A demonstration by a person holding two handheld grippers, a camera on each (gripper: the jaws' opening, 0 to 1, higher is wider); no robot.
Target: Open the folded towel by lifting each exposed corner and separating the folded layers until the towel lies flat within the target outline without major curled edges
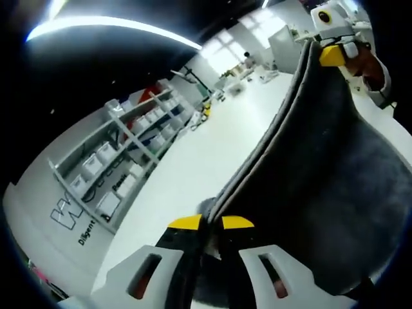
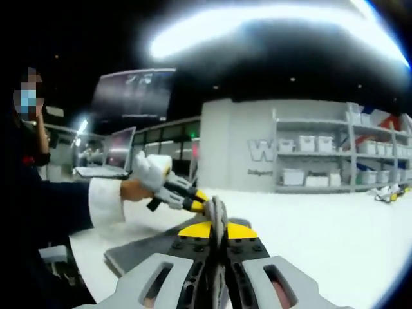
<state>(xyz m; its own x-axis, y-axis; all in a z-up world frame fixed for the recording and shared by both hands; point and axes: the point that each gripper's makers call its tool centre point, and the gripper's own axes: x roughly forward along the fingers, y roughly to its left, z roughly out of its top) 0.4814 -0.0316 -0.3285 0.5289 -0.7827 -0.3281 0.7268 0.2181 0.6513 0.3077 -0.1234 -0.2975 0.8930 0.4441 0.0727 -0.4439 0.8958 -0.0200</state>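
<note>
Both clamped on the dark grey terry towel [image 1: 335,161]: left gripper [image 1: 211,222], right gripper [image 2: 217,230]. Best pulled apart evenly, then lowered flat onto the white counter [image 2: 335,238].

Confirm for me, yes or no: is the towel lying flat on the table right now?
No: the left gripper view shows the grey towel held up between left gripper and right gripper, above the white table.

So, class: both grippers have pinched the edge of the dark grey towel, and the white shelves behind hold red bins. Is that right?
One detail is wrong: the bins on the shelves are white, not red, as the right gripper view shows. The rest holds: the left gripper and the right gripper each pinch the dark grey towel at its edge.
</note>
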